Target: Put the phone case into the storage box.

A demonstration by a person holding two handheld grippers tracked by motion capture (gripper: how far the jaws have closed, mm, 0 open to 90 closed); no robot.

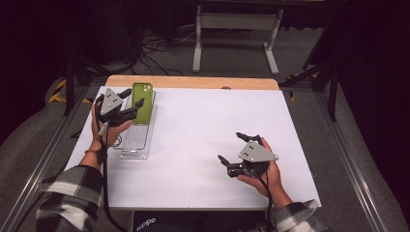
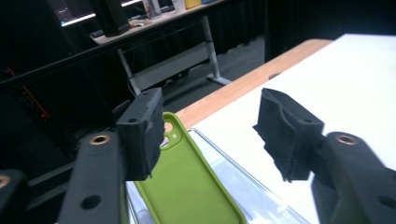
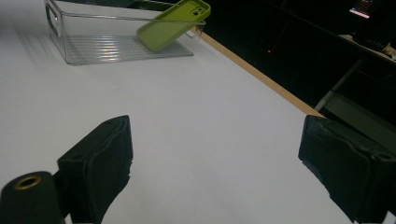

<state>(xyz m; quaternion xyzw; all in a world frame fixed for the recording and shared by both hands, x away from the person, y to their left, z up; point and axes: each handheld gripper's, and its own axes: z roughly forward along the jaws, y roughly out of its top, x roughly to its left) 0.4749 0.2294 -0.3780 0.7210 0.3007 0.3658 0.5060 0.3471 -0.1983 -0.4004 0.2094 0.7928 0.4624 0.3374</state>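
Phone case: the soft green phone case with a camera hole [image 1: 142, 101] is leaning in the clear plastic box [image 1: 137, 140], its top end resting up on the box's far rim and its bottom end down inside. It is tilting, not lying flat, likely because it is longer than the spot it is sitting in.
Box: the clear box is sitting at the left side of the white table top [image 1: 203, 125], near the far wooden edge [image 1: 193, 82]. It is keeping the case in one place.
Left gripper: the left gripper [image 1: 131, 100] is hanging just above the green case, with one black jaw on each side of it. Its jaws are standing apart and are not pinching the case, as the left gripper view shows [image 2: 210, 135], so the case is resting on its own. I think the case is being let go here.
Right gripper: the right gripper [image 1: 237, 147] is waiting well apart from the box, at the right side of the table. Its jaws are spread wide with nothing between them, only white table [image 3: 215, 149]. It is staying out of the way, I think.
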